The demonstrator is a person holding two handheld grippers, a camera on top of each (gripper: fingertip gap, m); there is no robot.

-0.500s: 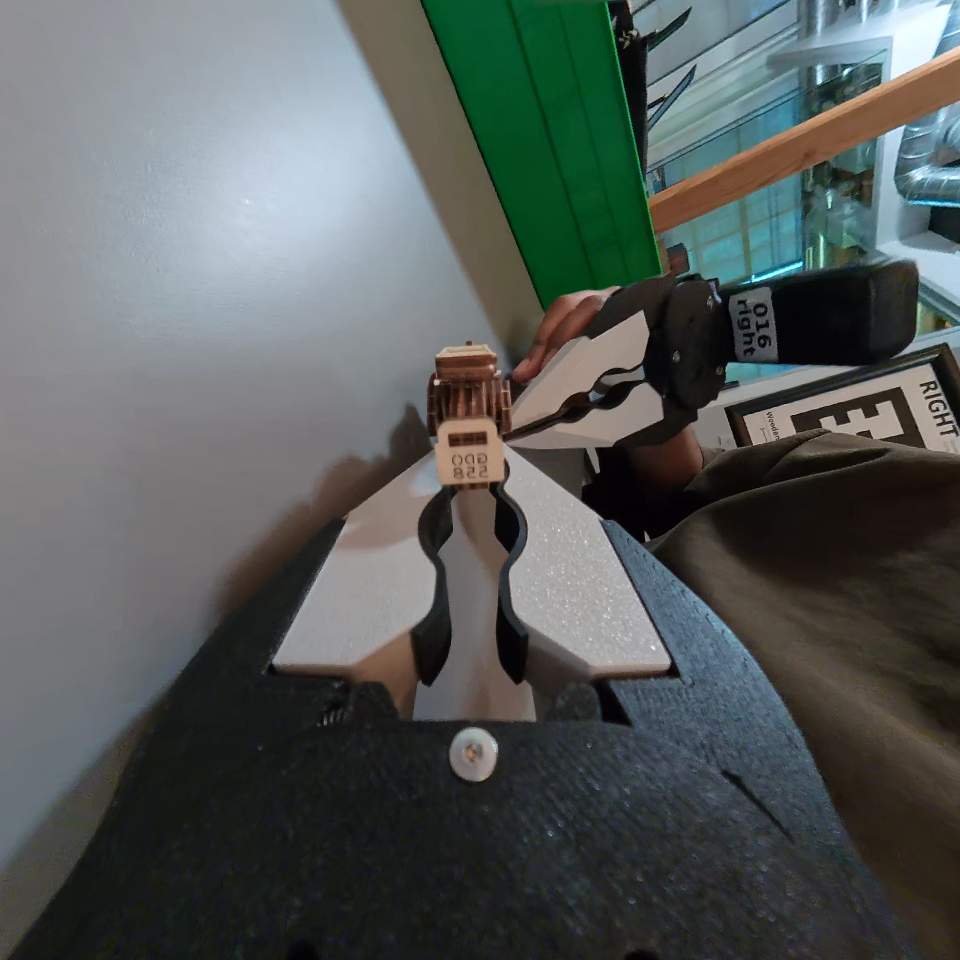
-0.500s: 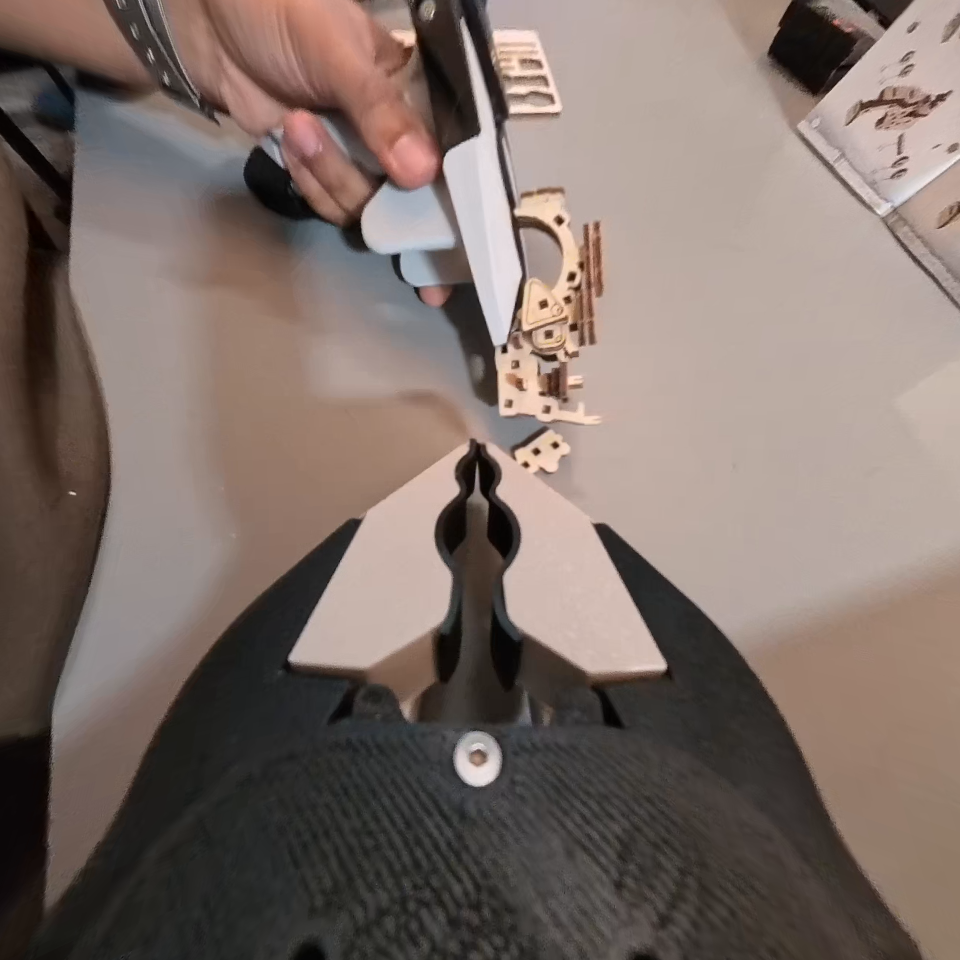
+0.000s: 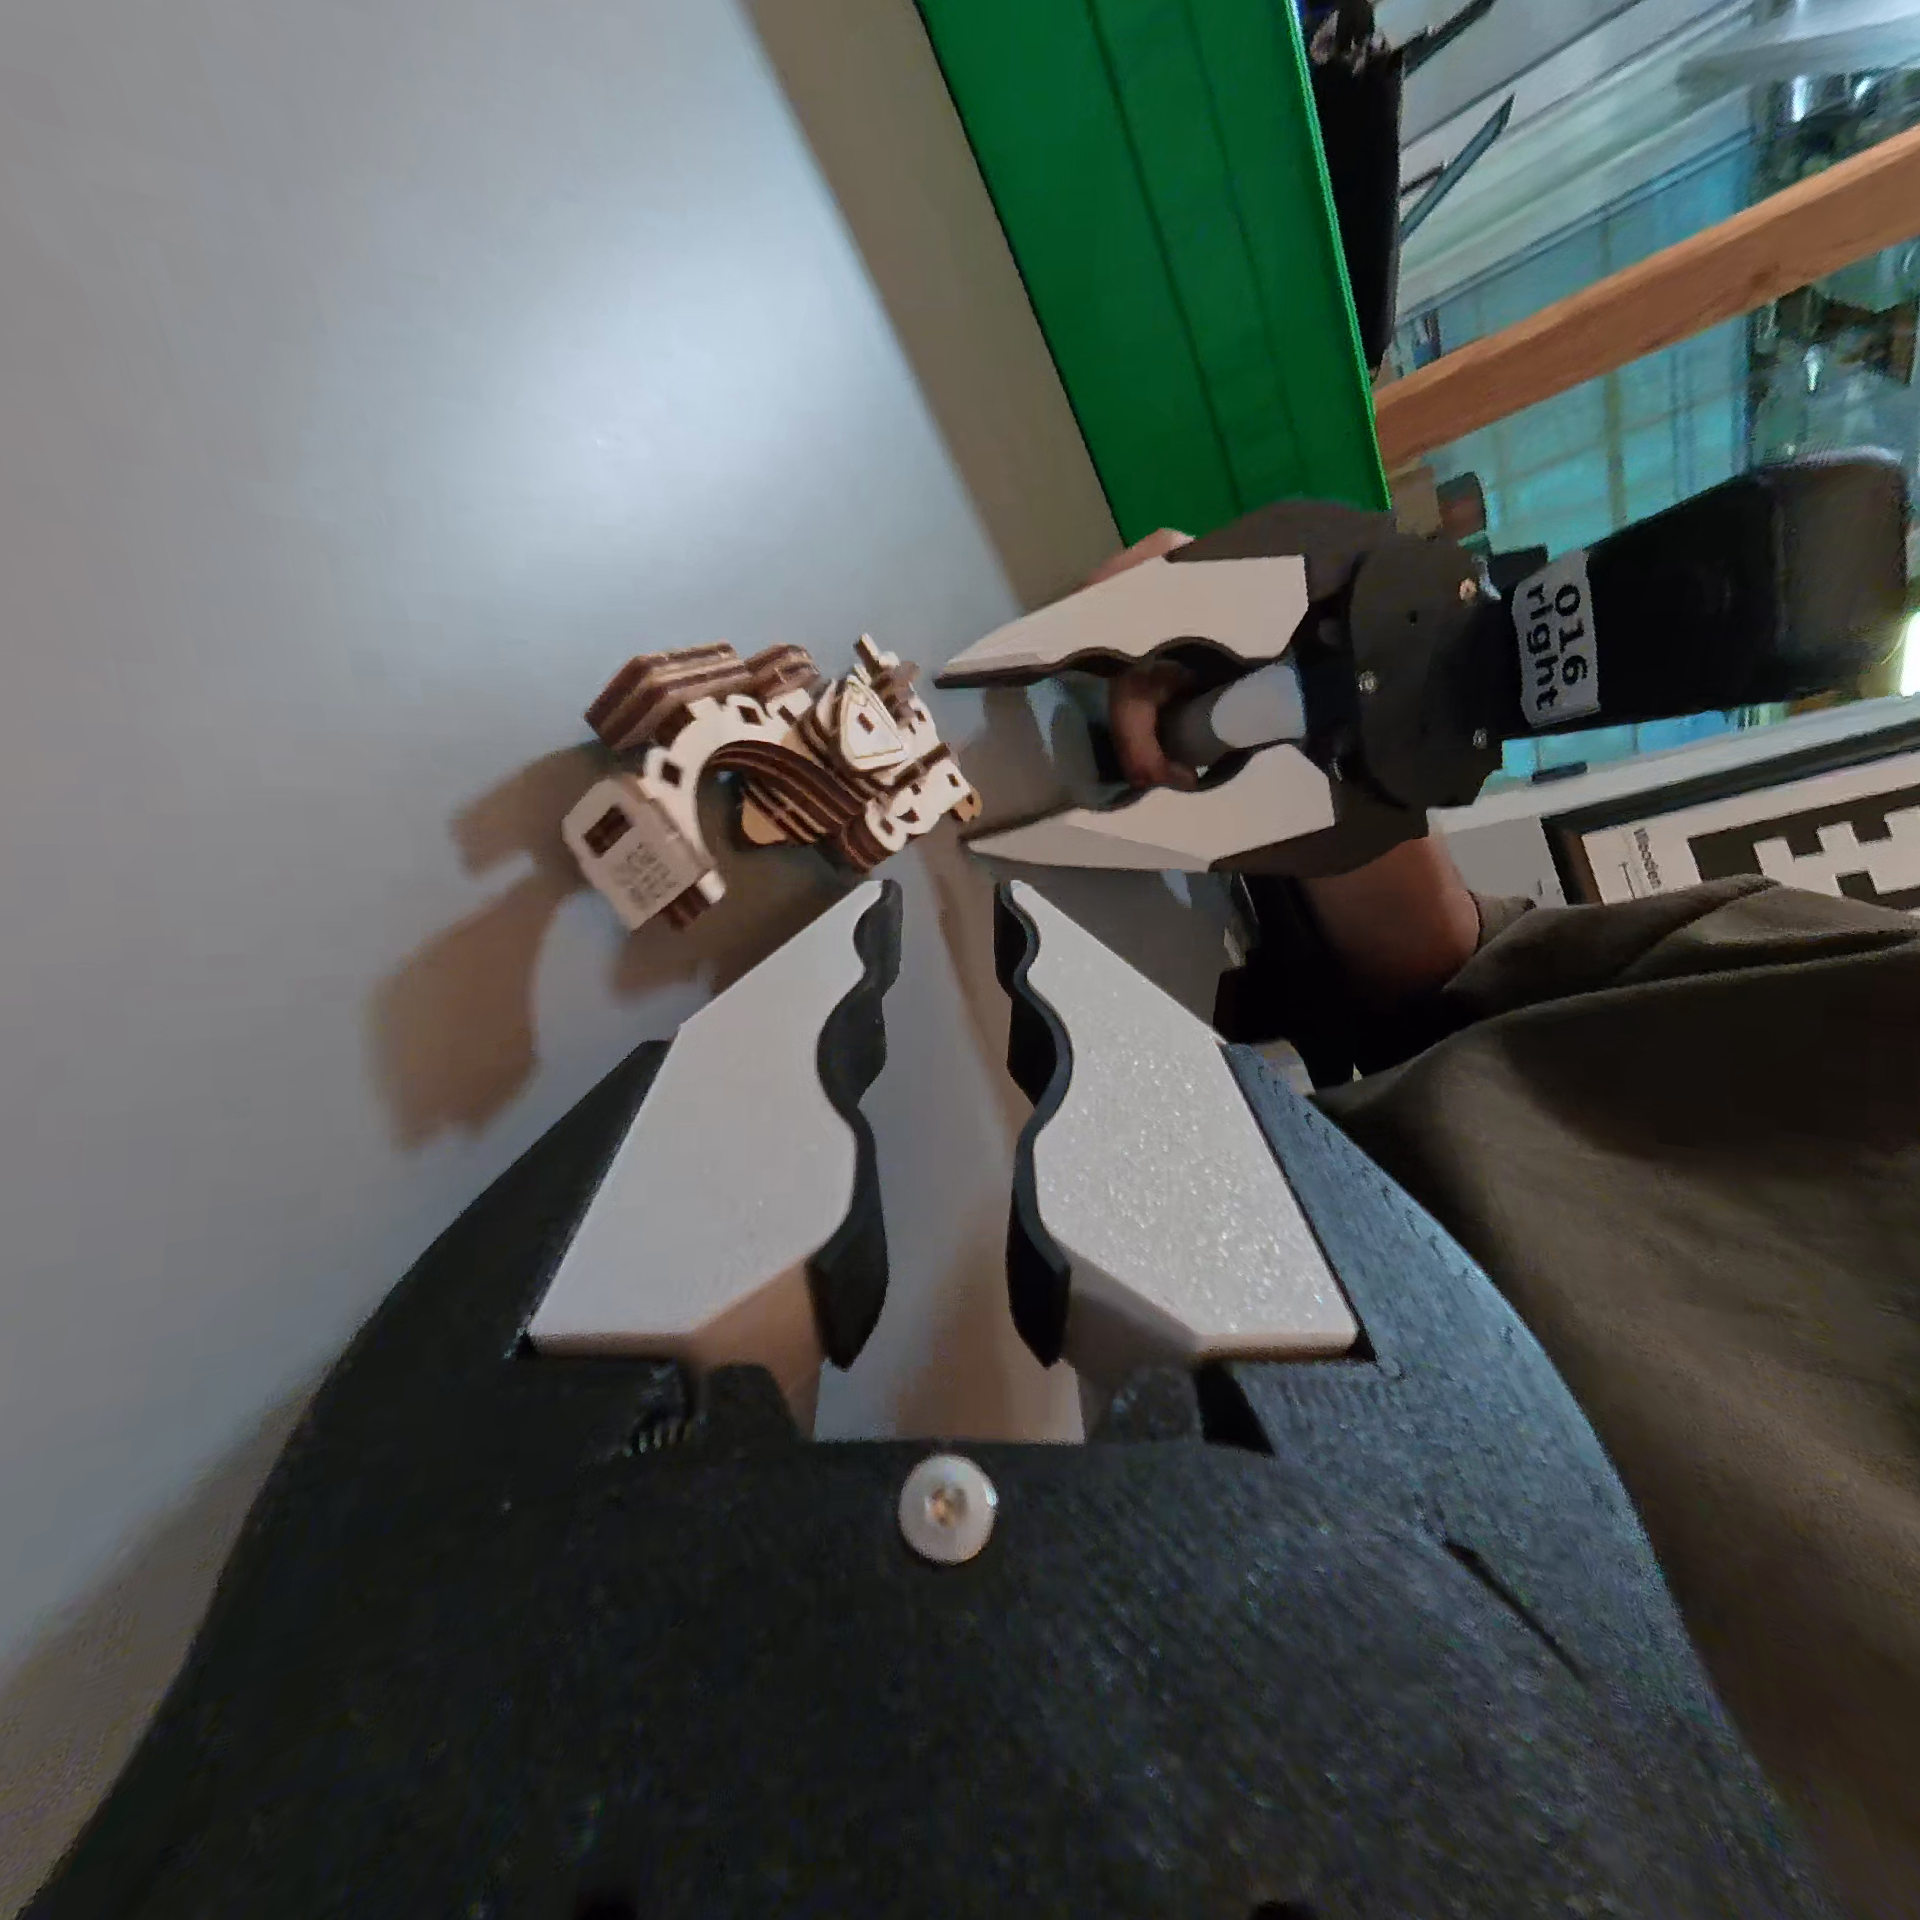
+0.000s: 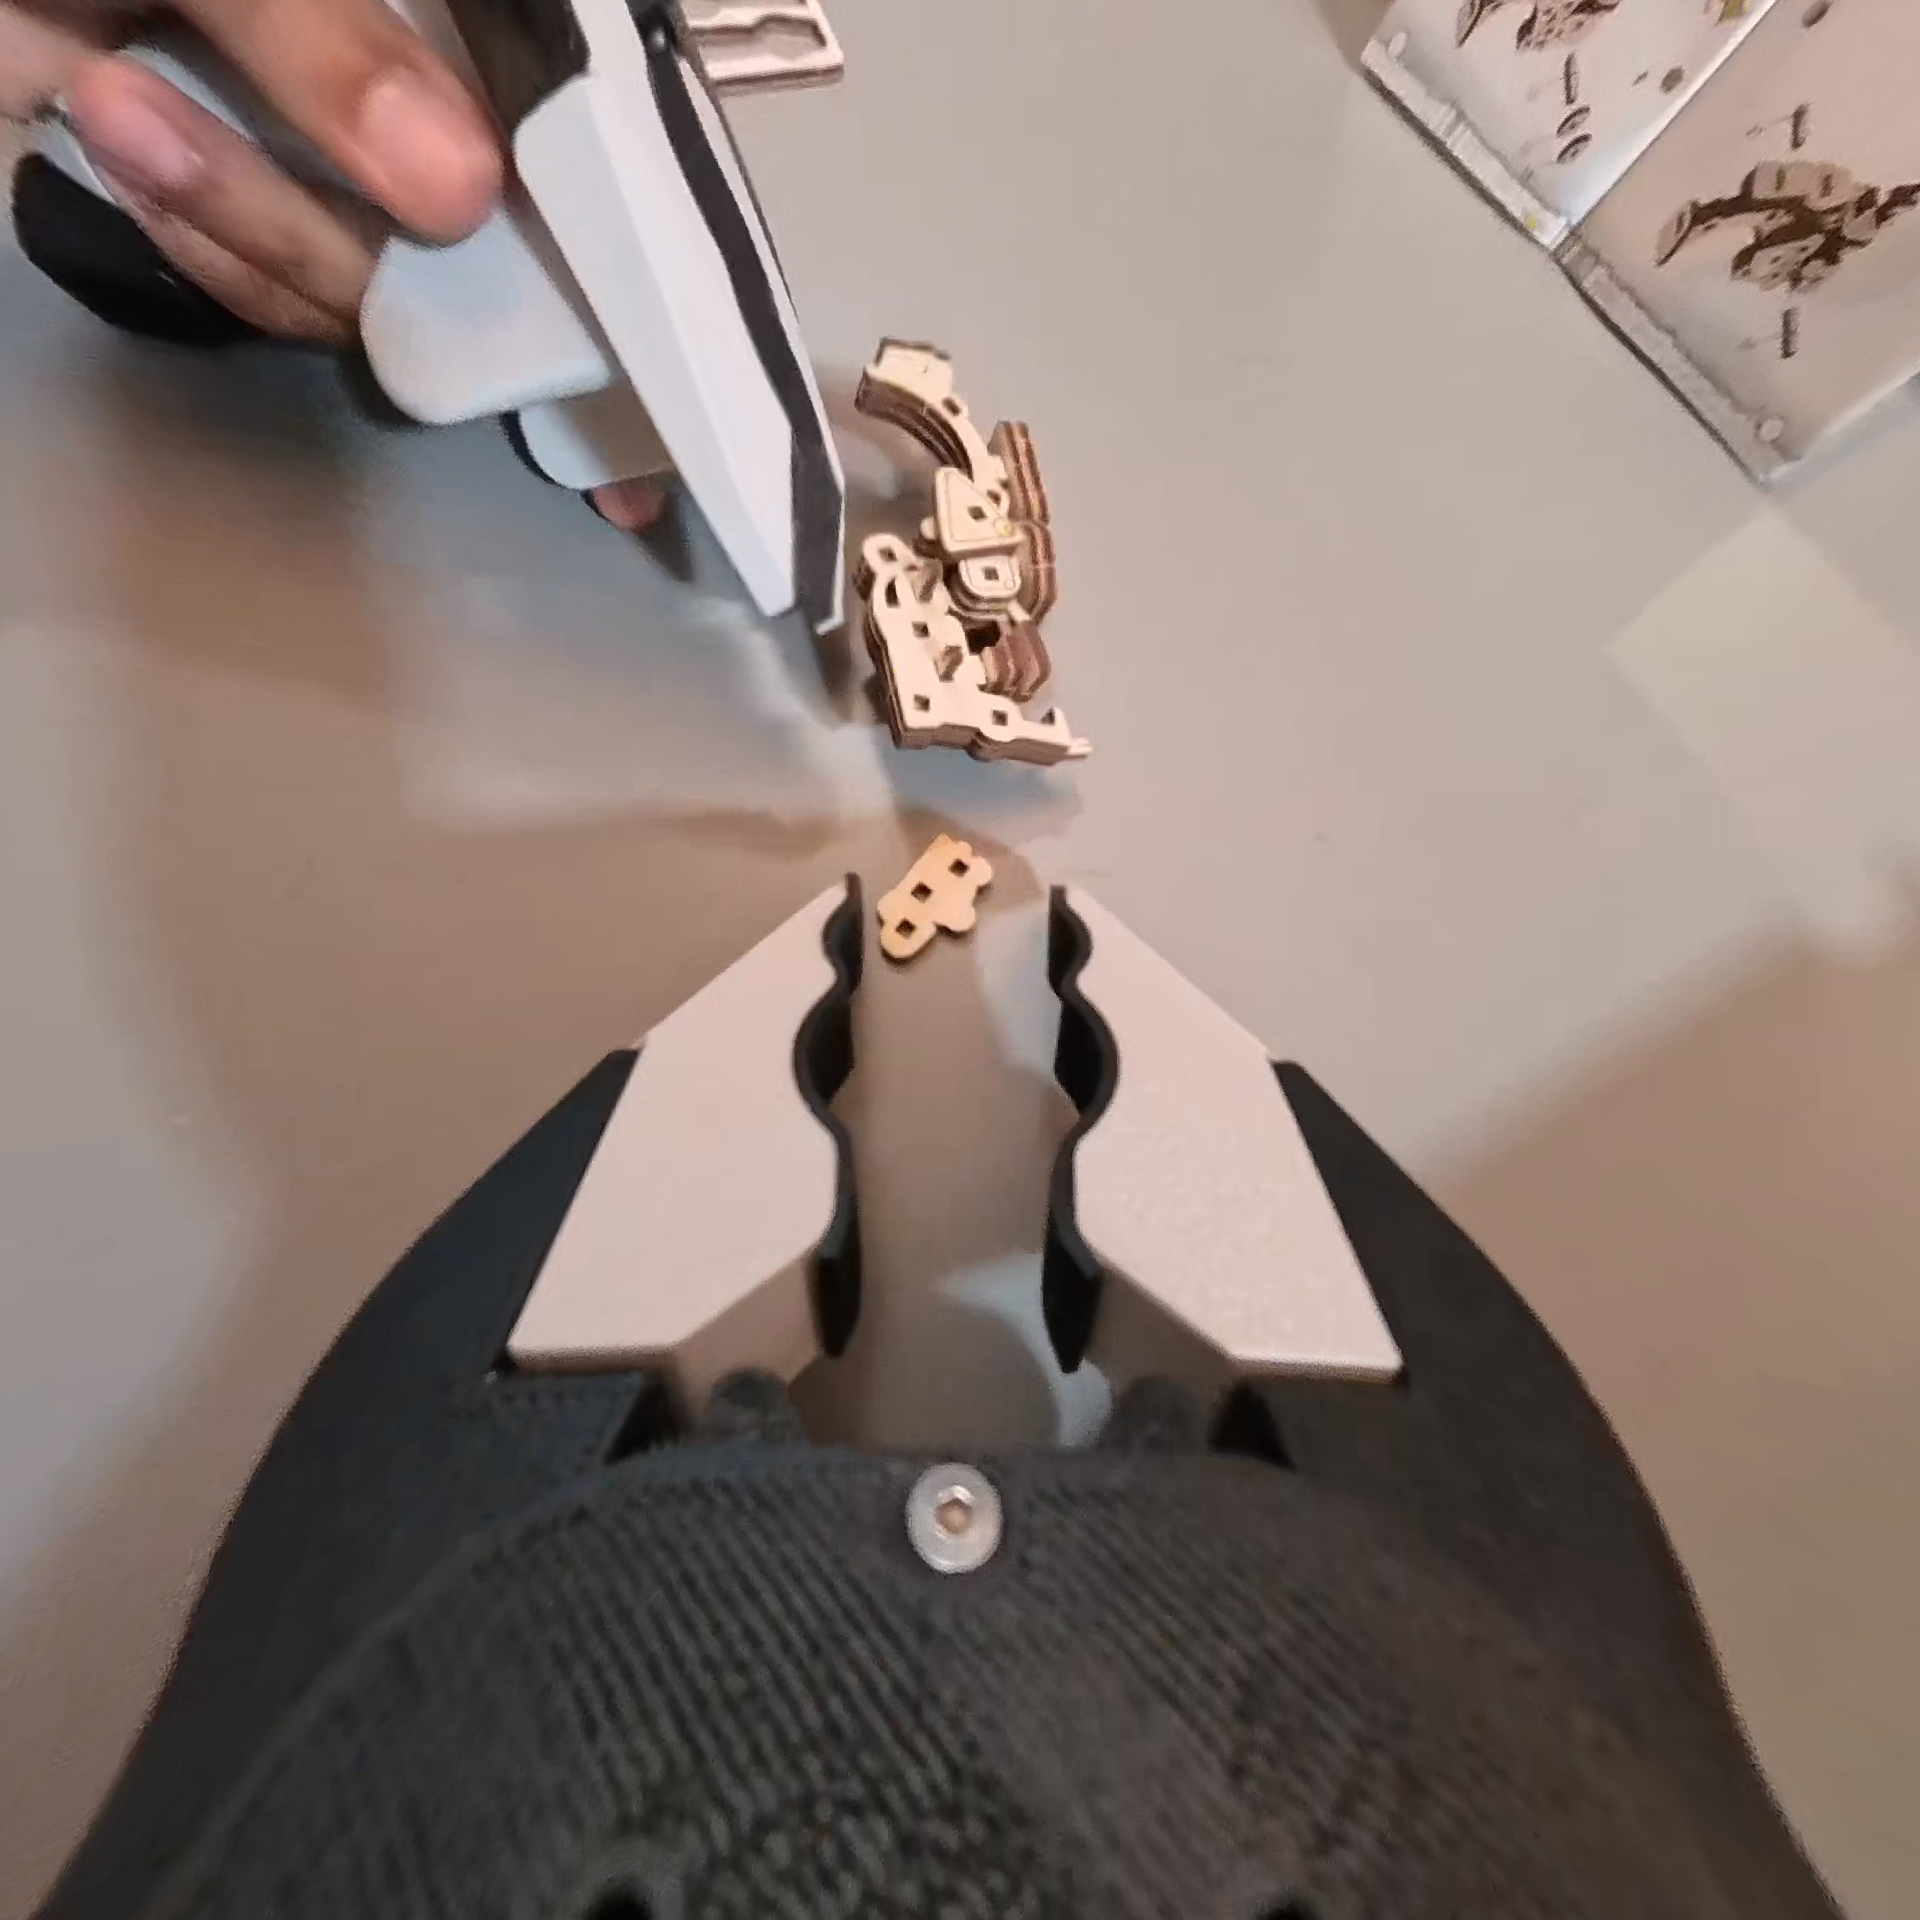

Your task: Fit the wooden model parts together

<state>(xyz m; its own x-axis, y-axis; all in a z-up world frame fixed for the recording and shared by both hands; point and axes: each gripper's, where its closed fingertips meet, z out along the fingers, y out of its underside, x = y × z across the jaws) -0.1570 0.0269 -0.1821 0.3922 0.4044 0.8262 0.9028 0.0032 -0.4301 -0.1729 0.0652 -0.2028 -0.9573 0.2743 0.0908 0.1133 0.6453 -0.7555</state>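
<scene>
The left gripper (image 3: 943, 896) is parted, its two pale fingers standing apart with nothing between them. The model (image 3: 769, 774), a half-built assembly of layered wooden pieces, lies on the grey table (image 3: 312, 416) just ahead of those fingertips and a little to their left, free of both grippers. In the right wrist view the same model (image 4: 961, 566) lies on its side on the table (image 4: 1351, 623), just beside the tip of the left gripper (image 4: 821, 623), which comes in from the upper left with a hand (image 4: 260, 135) around its body; whether the tip touches the wood I cannot tell. The right gripper (image 4: 954, 896) is also parted and holds nothing. A small flat part (image 4: 933, 896), pierced with square holes, lies on the table between its fingertips, touching neither. From the left wrist view the right gripper (image 3: 951, 764) shows at the right of the model, its jaws spread wide, the lower tip close to the model's near end. Printed sheets (image 4: 1662, 208) with pictures of wooden pieces lie at the far right of the table, well apart from the model. A cut-out wooden sheet (image 4: 758, 42) lies at the far edge behind the hand.
</scene>
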